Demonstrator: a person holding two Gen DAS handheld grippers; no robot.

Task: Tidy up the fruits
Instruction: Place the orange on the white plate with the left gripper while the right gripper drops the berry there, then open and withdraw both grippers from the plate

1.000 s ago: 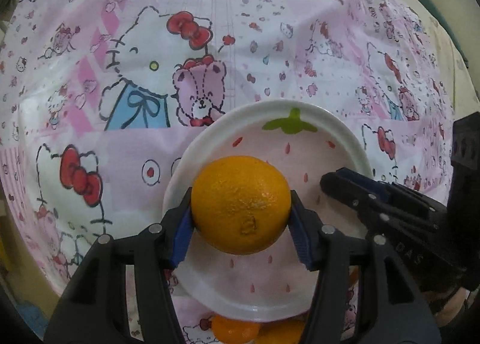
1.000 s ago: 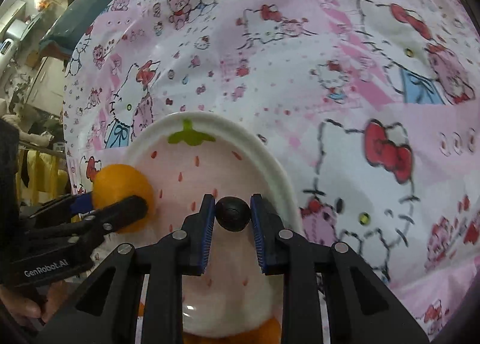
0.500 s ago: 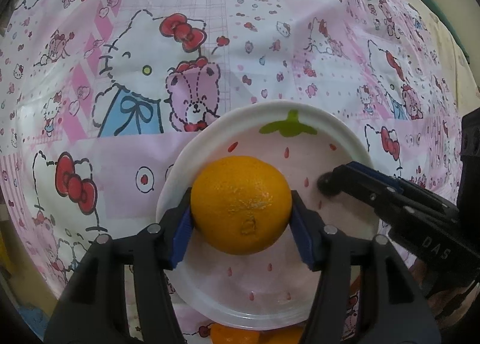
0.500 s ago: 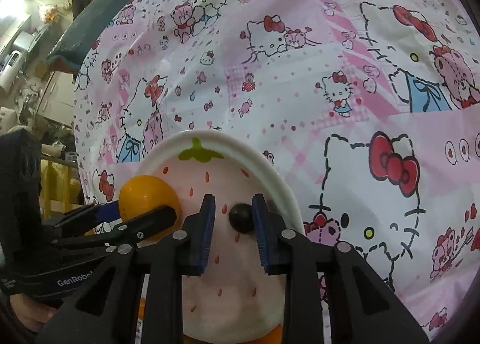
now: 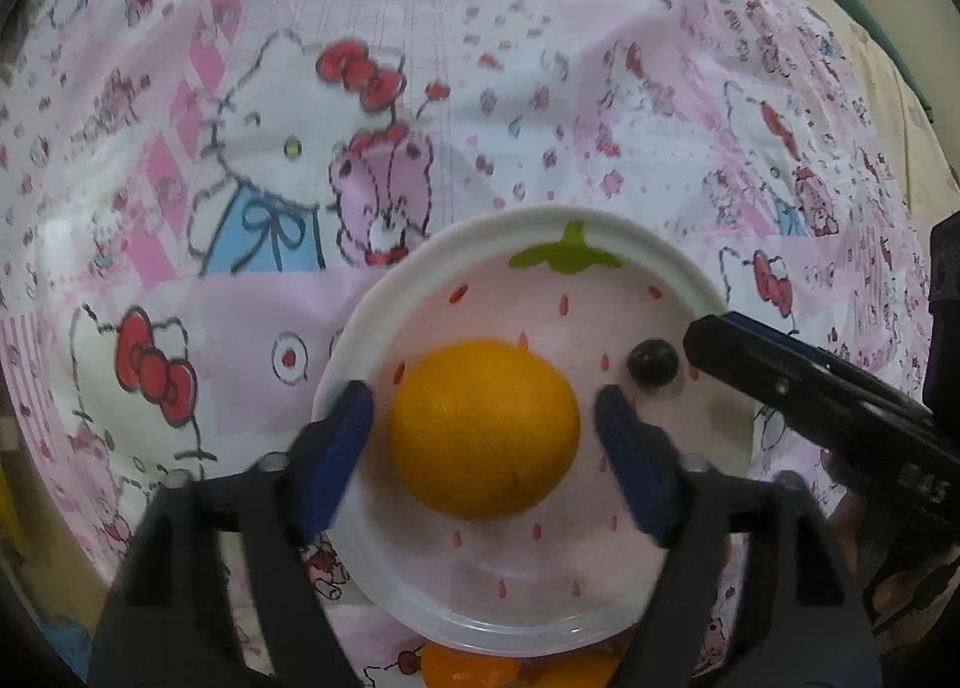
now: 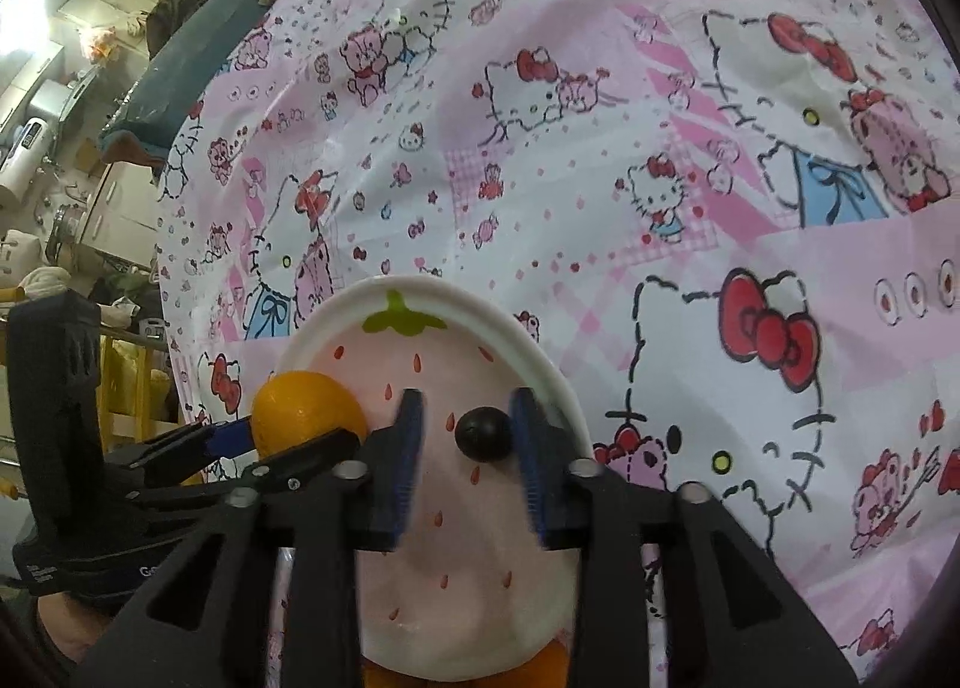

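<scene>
Because it is round and firm with a slightly slick peel, the orange (image 5: 483, 429) on the strawberry plate (image 5: 540, 223) is best gripped across its widest part; the left claw (image 5: 485, 436) stands wide apart around it, apparently not touching. From the right wrist, 1 small dark berry (image 6: 483, 434), light and easily squashed, lies on the plate between the right claw's (image 6: 469, 451) parted jaws, unheld.

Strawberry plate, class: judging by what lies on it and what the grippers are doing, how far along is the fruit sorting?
Done: the orange and the small dark fruit sit on the strawberry plate. In hand: nothing; left gripper and right gripper are open around them. Left: orange fruit below the plate's near rim.
</scene>
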